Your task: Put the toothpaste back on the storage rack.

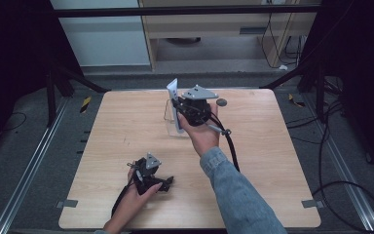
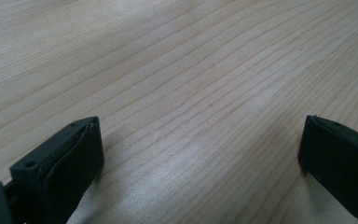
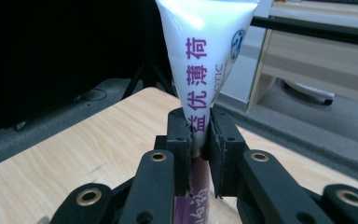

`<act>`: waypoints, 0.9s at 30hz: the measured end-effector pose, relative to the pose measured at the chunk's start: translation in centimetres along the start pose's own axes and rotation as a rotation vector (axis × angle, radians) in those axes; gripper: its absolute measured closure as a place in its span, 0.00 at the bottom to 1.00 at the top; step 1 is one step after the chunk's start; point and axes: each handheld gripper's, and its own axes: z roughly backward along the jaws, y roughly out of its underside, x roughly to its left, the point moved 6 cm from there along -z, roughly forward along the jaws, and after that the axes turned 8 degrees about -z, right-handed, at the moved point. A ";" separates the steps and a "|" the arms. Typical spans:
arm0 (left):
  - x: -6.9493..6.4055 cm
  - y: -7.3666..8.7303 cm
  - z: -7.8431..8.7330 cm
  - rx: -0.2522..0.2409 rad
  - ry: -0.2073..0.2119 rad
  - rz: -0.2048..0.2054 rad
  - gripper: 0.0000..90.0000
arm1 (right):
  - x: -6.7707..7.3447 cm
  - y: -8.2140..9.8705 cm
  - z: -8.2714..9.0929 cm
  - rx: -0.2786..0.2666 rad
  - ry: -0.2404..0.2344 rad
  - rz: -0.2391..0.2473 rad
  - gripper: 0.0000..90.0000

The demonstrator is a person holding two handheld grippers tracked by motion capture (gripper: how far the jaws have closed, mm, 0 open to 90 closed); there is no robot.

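Observation:
My right gripper is shut on a white toothpaste tube with purple lettering, which stands upright between its jaws. In the high view the tube rises beside a clear plastic box at the table's far middle, and my right gripper holds it there above the box. My left gripper rests low on the wooden table near the front left. Its jaws stand wide apart over bare wood, with one fingertip at the left, and nothing lies between them.
A small dark round object lies on the table just right of my right gripper. Black cables trail from both grippers. Beyond the table's far edge are a dark frame bar and a wooden cabinet.

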 end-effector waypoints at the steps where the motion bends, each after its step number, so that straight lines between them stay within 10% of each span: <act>1: 0.0 0.0 0.0 0.000 0.000 0.001 0.00 | -0.2 -0.7 -0.3 -0.007 0.001 -0.001 0.88; 27: 0.0 0.0 0.0 0.001 -0.001 0.001 0.00 | -2.5 -3.6 -4.4 -0.090 0.123 0.029 0.88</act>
